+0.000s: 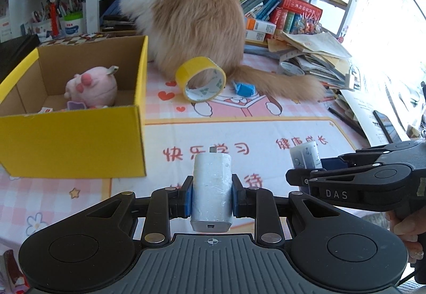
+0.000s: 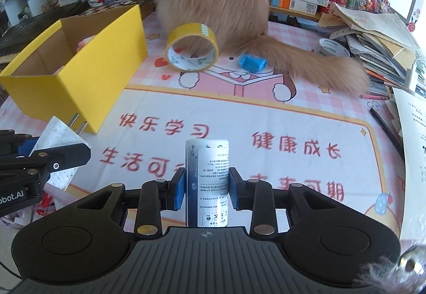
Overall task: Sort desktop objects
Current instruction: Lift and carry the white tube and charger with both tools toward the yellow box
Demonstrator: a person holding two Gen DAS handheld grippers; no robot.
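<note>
My left gripper (image 1: 211, 194) is shut on a white charger plug (image 1: 211, 187) and holds it above the desk mat; the plug also shows in the right wrist view (image 2: 60, 145). My right gripper (image 2: 207, 188) is shut on a white cylindrical bottle (image 2: 207, 182), seen too in the left wrist view (image 1: 306, 155). A yellow cardboard box (image 1: 72, 134) stands to the left with a pink plush toy (image 1: 91, 87) inside. A yellow tape roll (image 1: 201, 78) and a blue wrapped packet (image 1: 243, 89) lie on the mat by the cat.
A fluffy orange cat (image 1: 191, 17) sits at the back of the mat, its tail (image 2: 319, 62) stretched to the right. Piles of books and papers (image 1: 314, 54) crowd the right side. A pencil (image 2: 387, 129) and phone (image 1: 387, 126) lie at the right edge. Shelves stand behind.
</note>
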